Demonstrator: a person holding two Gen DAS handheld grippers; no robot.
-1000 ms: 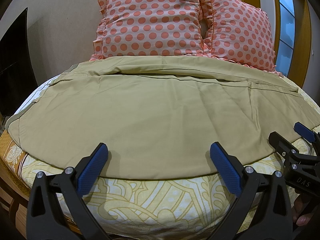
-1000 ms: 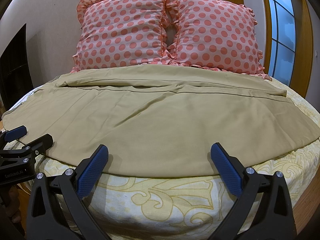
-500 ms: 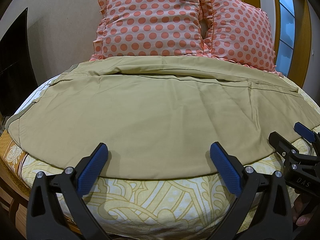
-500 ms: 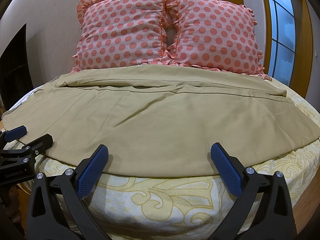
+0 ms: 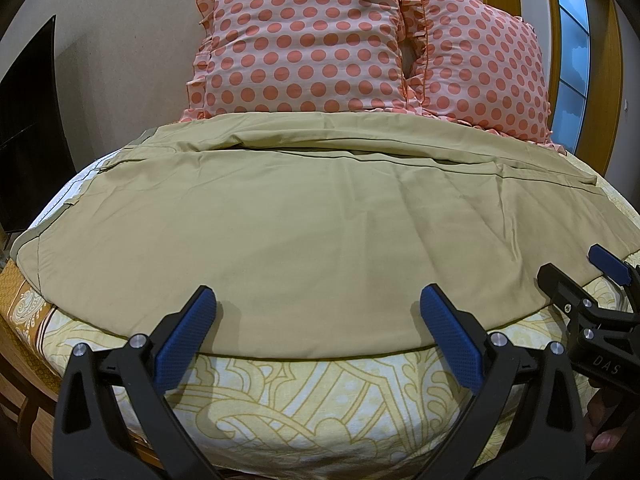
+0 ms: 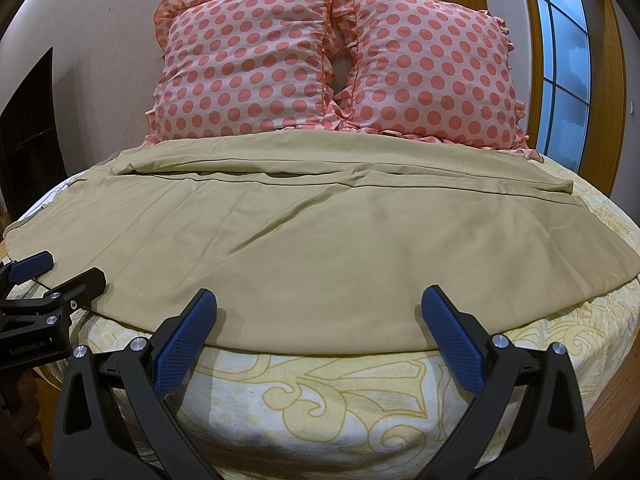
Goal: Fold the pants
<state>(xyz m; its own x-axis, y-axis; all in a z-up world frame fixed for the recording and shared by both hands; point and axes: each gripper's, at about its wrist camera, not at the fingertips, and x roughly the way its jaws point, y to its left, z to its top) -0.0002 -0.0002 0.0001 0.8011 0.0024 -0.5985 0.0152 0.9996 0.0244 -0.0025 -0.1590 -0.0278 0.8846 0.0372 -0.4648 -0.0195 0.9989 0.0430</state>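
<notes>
On the black body of my right gripper (image 5: 582, 280), seen from my left wrist camera at the lower right edge, I read the white letters "DAS"; whatever else is printed there is cut off by the frame. On the black body of my left gripper (image 6: 56, 272), seen from my right wrist camera at the lower left edge, I read the white wording "GenRobot.AI". I find no other text, number or sign that I can read in either view.
</notes>
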